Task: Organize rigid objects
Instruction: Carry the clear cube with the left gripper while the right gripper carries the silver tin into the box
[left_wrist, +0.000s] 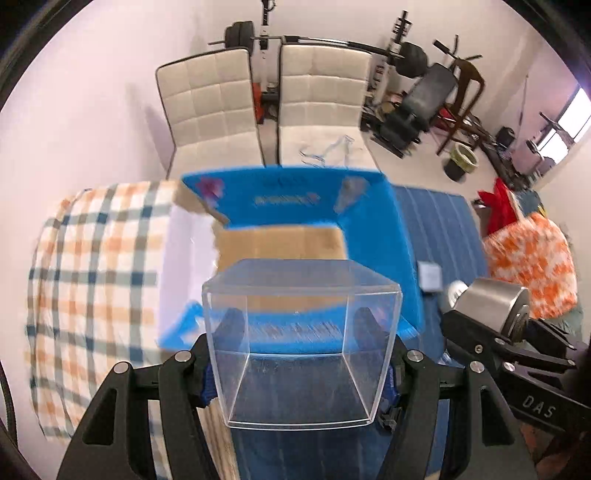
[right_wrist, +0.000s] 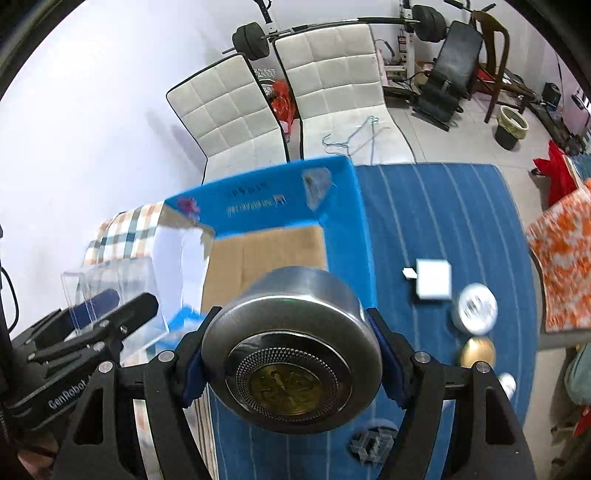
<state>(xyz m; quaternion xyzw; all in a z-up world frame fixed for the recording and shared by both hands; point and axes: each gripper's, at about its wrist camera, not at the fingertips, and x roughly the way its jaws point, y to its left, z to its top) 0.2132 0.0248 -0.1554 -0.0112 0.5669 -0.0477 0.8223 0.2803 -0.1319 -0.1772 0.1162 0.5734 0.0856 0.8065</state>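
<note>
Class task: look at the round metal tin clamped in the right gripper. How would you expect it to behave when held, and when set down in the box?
The round metal tin looks rigid, so the right gripper probably won't dent it. Its smooth, brushed curved wall may be slippery between the pads. Held by its rim with the flat face towards the camera, it could roll if released on edge in the blue cardboard box.

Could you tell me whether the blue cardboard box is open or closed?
Open: the blue cardboard box has its flaps raised, exposing its bare brown bottom.
</note>
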